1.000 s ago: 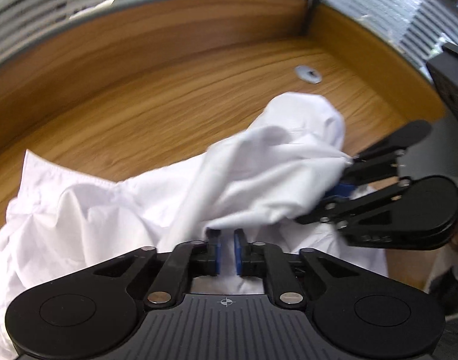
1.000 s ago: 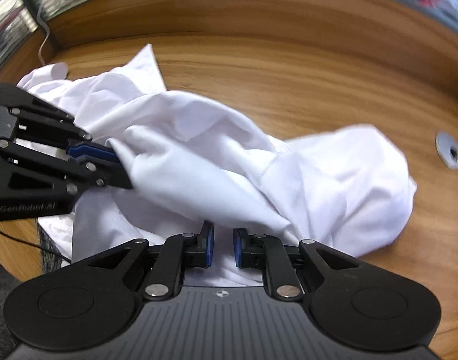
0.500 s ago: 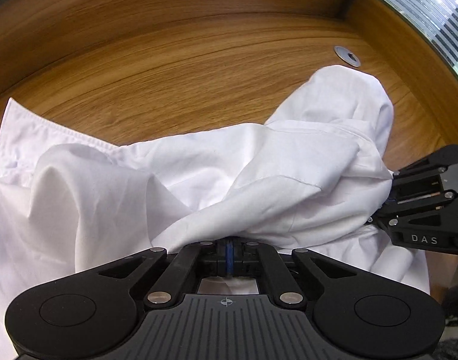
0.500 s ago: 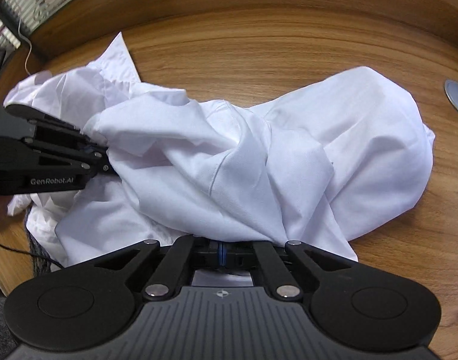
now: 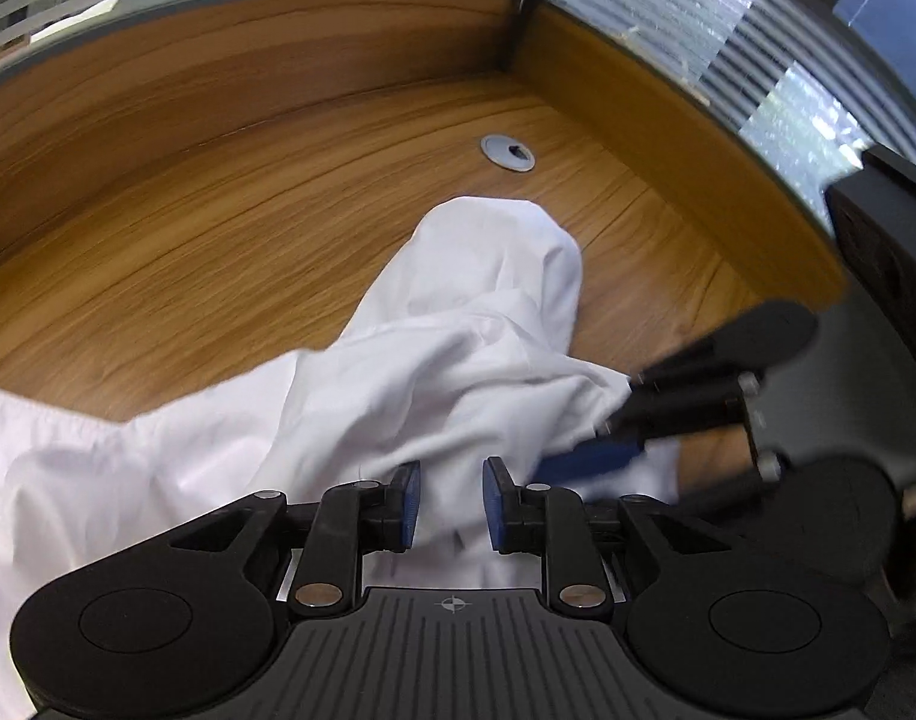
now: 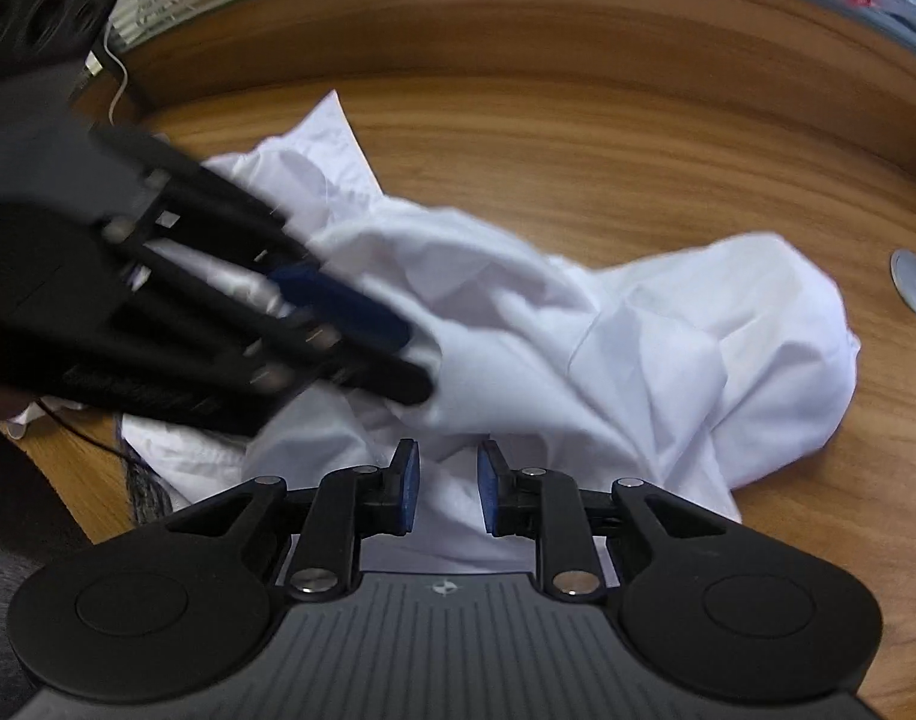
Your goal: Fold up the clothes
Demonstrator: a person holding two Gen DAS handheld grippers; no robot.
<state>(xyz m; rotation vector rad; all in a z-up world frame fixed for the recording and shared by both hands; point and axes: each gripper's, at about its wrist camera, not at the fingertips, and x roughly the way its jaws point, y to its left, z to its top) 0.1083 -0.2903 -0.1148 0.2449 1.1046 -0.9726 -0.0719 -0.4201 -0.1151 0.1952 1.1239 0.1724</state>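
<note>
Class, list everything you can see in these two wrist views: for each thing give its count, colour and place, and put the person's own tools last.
White garment: one, white, crumpled in a heap on the desk, spread from near the front edge toward the grommet.
Wooden desk: one, brown wood grain, under the garment, with a raised wooden rim at the back.
Cable grommet: one, grey, round, set in the desk beyond the garment's far end.
Thin cable: one, pale, at the desk's far left corner in the right wrist view.
Striped glass panels: several, grey and white, behind the rim.
Left hand-held gripper: one, black with blue pads, open over the cloth.
Right hand-held gripper: one, black with blue pads, open over the cloth.
</note>
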